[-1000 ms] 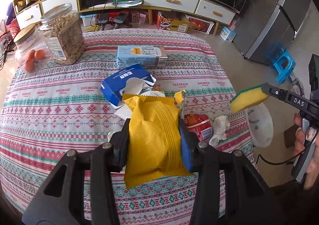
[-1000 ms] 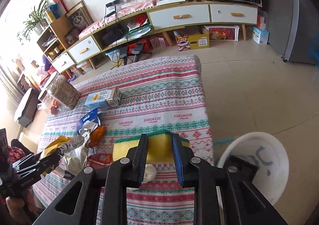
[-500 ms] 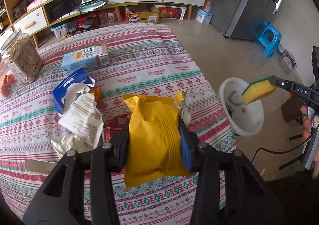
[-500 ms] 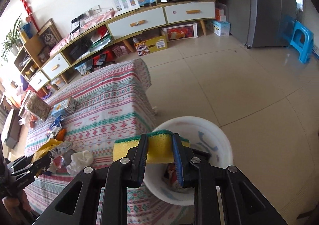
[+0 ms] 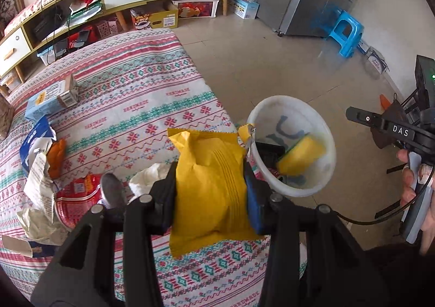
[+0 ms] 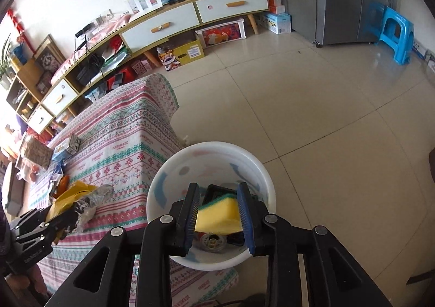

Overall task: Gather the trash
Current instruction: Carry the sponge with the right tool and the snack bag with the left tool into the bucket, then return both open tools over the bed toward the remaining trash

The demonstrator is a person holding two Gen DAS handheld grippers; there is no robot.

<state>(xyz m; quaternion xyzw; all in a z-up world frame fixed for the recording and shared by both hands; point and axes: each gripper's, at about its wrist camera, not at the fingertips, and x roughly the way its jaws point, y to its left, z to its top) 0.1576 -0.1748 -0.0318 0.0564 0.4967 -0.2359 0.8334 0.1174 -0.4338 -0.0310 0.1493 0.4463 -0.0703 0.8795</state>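
Right wrist view: sponge [image 6: 217, 216] loose between right gripper's [image 6: 218, 221] just-opening jaws, over bucket [image 6: 174, 168].

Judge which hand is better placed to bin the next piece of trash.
Left. The left gripper clamps the yellow packet beside the white bin. The right gripper has just been opening its jaws; its sponge lies in the bin, so it holds nothing.

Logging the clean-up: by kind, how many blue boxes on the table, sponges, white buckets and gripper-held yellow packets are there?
Blue boxes on the table: 2, a carton and a torn box
Sponge: 1
White bucket: 1
Yellow packet: 1
Total: 5
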